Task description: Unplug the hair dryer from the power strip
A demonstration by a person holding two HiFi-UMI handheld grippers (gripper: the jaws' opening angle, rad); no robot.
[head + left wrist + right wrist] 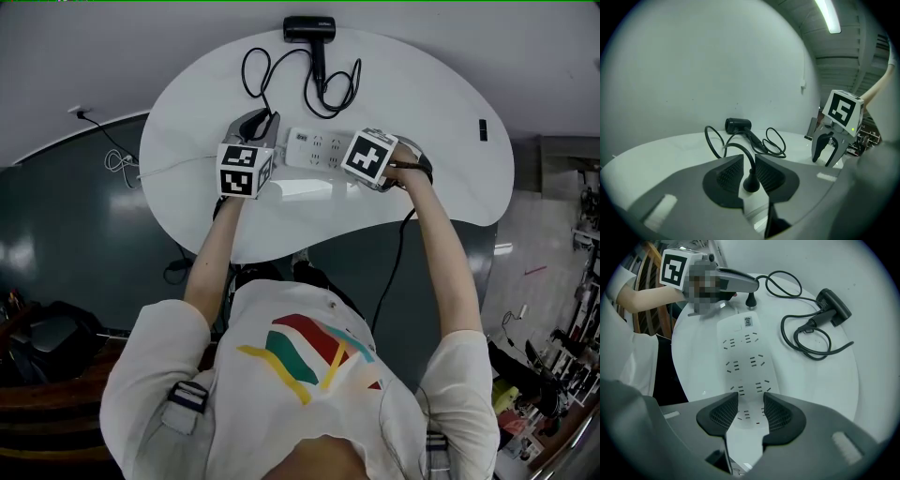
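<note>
The black hair dryer [309, 29] lies at the far edge of the white table [441, 103], its cord [323, 89] looped in front of it. The white power strip [743, 357] lies in the middle. The dryer's black plug [751, 182] stands out of the strip, on the table just past the strip's left end. My left gripper [749, 160] is low at that end, and its pads stand slightly apart on either side of the plug. My right gripper [751, 401] points straight down over the strip's other end, open, with the strip showing between its pads.
A small black object [483, 129] lies at the table's right edge. The strip's own cable [398, 253] hangs off the front edge by my right arm. A loose white cable [117, 159] lies on the dark floor at the left. Clutter stands at the far right.
</note>
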